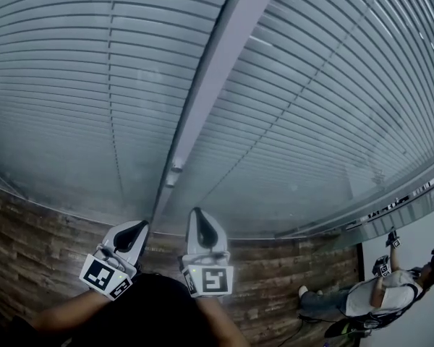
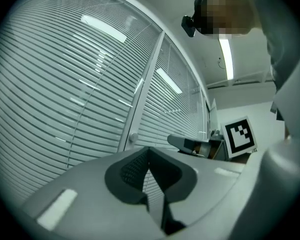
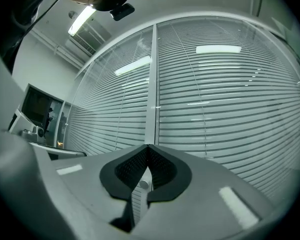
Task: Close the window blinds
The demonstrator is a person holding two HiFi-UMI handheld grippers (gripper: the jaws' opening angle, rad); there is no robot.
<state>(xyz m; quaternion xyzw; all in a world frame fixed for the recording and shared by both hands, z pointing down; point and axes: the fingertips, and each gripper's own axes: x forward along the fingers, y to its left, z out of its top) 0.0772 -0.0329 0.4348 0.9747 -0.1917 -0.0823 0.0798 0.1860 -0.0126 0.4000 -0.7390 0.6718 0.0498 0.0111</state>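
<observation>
Two units, left gripper and right gripper, we hold clenched empty (tips meeting); window blinds lie at 12 o'clock, beyond the fingertips.

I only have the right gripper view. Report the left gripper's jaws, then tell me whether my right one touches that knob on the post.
Observer: The left gripper has its jaws together, with nothing between them.
Operator: Now the knob.
Observer: No contact. In the head view the right gripper lies below and to the right of the knob, clear of it.
Operator: Place the left one for me.
Observer: In the head view it sits just left of the right one, its tip a little lower, near the foot of the post.
</observation>
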